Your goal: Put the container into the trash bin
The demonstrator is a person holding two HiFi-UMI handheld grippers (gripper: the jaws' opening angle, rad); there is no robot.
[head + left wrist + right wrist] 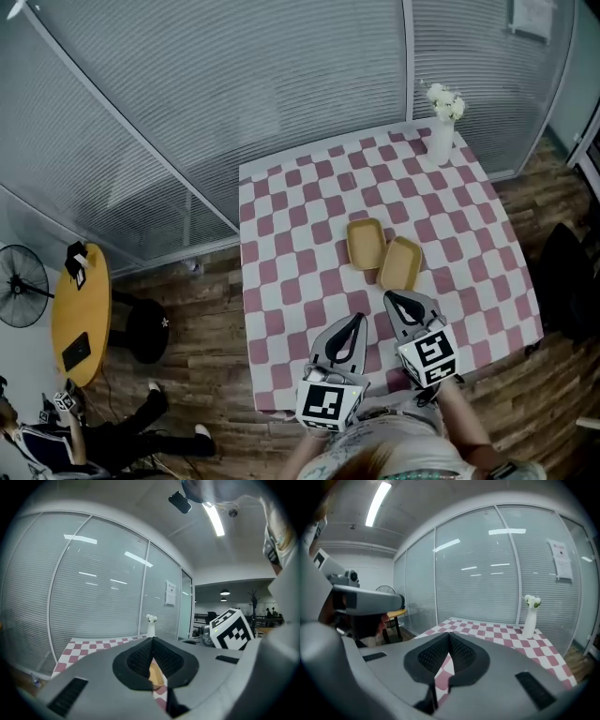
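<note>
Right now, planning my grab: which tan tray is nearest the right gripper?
The right-hand tray, just ahead of the right gripper; the other tray lies farther left and back.

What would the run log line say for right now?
left gripper: shut, empty | right gripper: shut, empty | container: lies open on table, untouched, ahead of both grippers

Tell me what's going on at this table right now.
A person holds a two-jaw gripper in each hand over the checkered table's near edge. The left gripper and right gripper are both shut and empty, pointing toward an open tan container lying untouched mid-table. A vase of white flowers stands at the far corner.
</note>
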